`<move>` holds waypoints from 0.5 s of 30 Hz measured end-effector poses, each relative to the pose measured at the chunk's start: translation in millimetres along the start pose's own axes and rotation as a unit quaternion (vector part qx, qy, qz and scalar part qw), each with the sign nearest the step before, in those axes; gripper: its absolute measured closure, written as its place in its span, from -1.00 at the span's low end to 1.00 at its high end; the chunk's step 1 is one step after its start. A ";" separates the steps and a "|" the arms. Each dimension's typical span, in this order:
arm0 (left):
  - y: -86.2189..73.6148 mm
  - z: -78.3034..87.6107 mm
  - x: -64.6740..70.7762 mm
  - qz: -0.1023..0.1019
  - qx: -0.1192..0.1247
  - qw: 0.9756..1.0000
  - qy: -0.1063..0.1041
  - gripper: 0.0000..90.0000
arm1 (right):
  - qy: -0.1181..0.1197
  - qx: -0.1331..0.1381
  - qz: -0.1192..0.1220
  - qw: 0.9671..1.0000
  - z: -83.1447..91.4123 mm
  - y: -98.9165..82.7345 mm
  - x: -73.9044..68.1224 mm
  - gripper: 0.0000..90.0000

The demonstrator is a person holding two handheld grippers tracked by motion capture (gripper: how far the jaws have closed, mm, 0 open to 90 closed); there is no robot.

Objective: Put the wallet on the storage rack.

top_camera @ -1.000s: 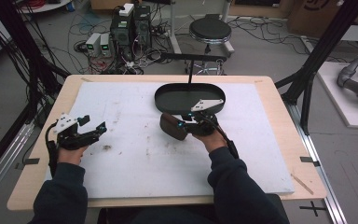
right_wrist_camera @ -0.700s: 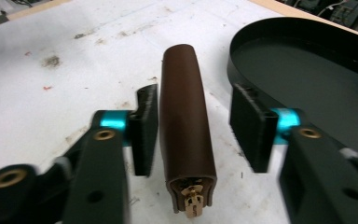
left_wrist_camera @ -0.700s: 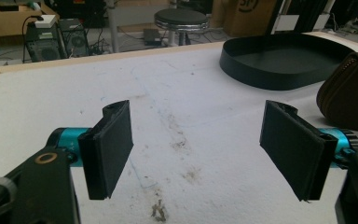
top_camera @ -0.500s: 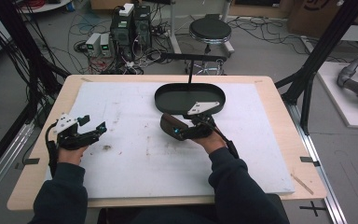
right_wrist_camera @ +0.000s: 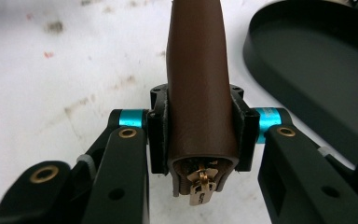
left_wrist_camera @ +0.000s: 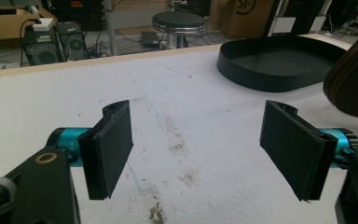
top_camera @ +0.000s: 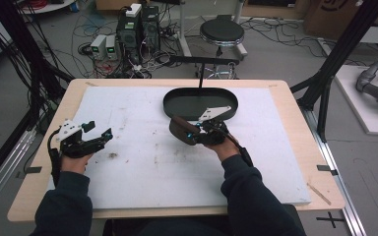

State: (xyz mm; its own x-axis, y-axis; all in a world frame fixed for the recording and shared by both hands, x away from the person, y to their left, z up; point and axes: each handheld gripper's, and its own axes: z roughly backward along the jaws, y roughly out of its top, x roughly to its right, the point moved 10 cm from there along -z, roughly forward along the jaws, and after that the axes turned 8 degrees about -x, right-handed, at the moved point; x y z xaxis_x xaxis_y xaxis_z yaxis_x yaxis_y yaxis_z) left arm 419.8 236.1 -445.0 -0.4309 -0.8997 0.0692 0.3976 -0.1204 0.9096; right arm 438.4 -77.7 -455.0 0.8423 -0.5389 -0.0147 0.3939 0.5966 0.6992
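Note:
A brown leather zip case (top_camera: 181, 130) lies just in front of the black oval tray (top_camera: 177, 105). My right gripper (top_camera: 191, 132) is shut on it. In the right gripper view both pads press the case (right_wrist_camera: 198, 84) from either side, with its gold zipper pull hanging toward the camera. These jaws have just been closing, with the case between them. My left gripper (top_camera: 98, 131) rests at the left of the white mat, open. In the left gripper view nothing is between its jaws (left_wrist_camera: 200, 144), and the case (left_wrist_camera: 354, 79) shows at the far right.
The white mat (top_camera: 142, 167) covers most of the wooden table and carries brown stains near the middle. The tray (left_wrist_camera: 270, 70) looks bare inside. A black post stands behind it. A stool, computers and cables lie on the floor beyond the far edge.
Half a second ago the right jaws stood wider around the brown case; now they press on it. The case has stayed by the tray. The left hand has not moved.

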 end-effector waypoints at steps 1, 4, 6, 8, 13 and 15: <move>0.0 0.0 0.0 0.000 0.000 1.000 0.000 -0.44 | -0.002 0.004 0.000 1.000 3.1 1.8 2.0 0.47; 0.4 -0.3 0.9 0.000 0.002 1.000 -0.002 -0.44 | -0.004 0.019 -0.016 1.000 11.2 7.7 13.3 0.47; 0.7 -0.5 1.2 -0.001 0.003 1.000 -0.003 -0.44 | -0.001 0.039 -0.032 0.999 17.1 13.6 23.5 0.47; 0.5 -1.0 1.3 -0.001 0.003 1.000 -0.003 -0.44 | -0.011 0.048 -0.035 0.998 22.0 21.1 36.4 0.47; 0.5 -1.6 1.0 -0.001 0.003 1.000 -0.003 -0.44 | -0.038 0.059 -0.055 0.996 29.1 42.6 65.6 0.47; 0.5 -1.5 1.0 -0.001 0.003 1.000 -0.003 -0.44 | -0.047 0.055 -0.062 0.995 26.0 47.5 78.0 0.47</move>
State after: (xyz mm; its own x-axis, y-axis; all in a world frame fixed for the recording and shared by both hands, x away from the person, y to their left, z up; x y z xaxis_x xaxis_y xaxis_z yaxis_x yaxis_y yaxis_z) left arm 420.8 234.5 -445.1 -0.4365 -0.8969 0.0708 0.3920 -0.1188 0.9123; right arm 513.2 -106.8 -404.3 0.7489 -0.6613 -0.0426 0.4462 0.4557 0.7702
